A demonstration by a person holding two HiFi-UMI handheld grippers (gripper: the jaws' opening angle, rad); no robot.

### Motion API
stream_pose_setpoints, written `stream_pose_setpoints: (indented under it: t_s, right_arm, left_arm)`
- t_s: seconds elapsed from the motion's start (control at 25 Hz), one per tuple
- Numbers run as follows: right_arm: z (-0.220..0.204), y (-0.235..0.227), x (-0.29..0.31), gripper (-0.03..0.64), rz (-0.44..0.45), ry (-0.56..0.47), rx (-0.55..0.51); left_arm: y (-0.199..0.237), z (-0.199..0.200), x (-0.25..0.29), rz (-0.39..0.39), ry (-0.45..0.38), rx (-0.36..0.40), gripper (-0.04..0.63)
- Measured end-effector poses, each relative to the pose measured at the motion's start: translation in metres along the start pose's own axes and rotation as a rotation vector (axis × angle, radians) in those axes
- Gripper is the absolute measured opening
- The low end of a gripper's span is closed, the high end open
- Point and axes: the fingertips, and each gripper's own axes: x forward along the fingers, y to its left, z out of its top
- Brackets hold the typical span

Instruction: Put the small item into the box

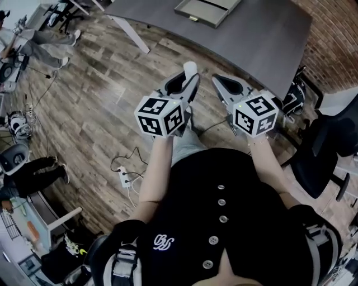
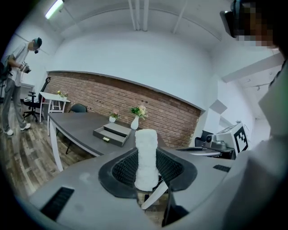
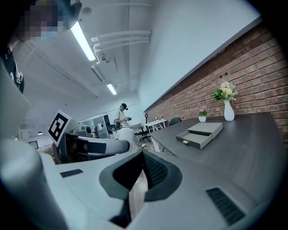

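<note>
A person stands on a wood floor (image 1: 100,111) with a claw in each hand. The left claw (image 1: 188,82) is pinching a small white fuzzy roll (image 2: 146,157) between its ribbed pads. The roll stands upright and pokes out past the jaw tips. The right claw (image 1: 222,82), just beside the left one, has its jaws pressed together with nothing between them.

Ahead of both claws, and well apart from them, a grey table (image 1: 263,33) carries a shallow grey box (image 1: 204,11).

The left gripper view shows most of the roll's length. Beyond the roll, a white vase of flowers (image 2: 135,121) stands behind the box, in front of a brick wall (image 2: 171,114). From the head view only the roll's white tip shows above the left claw. The right gripper view alone shows that claw's jaw tips meeting, and another person (image 3: 120,117) standing far beyond them.
</note>
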Motion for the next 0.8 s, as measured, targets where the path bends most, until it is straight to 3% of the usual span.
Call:
stream_pose_setpoints:
  t_s: [0.24,0.44,0.8]
  right_arm:
    - [0.041,-0.032,0.101,0.002,-0.082,-0.007,0.023]
    - [0.074,-0.058,0.164,0.002,-0.168,-0.03,0.021]
    - [0.08,-0.094,0.184,0.002,-0.262,-0.032,0.044]
  left_arm:
    - [0.095,0.058,0.047,-0.085,0.048,0.032,0.122]
    - [0.15,0.094,0.082,-0.178,0.081,0.072,0.121]
    - [0.166,0.094,0.129,-0.282,0.137,0.089,0.122]
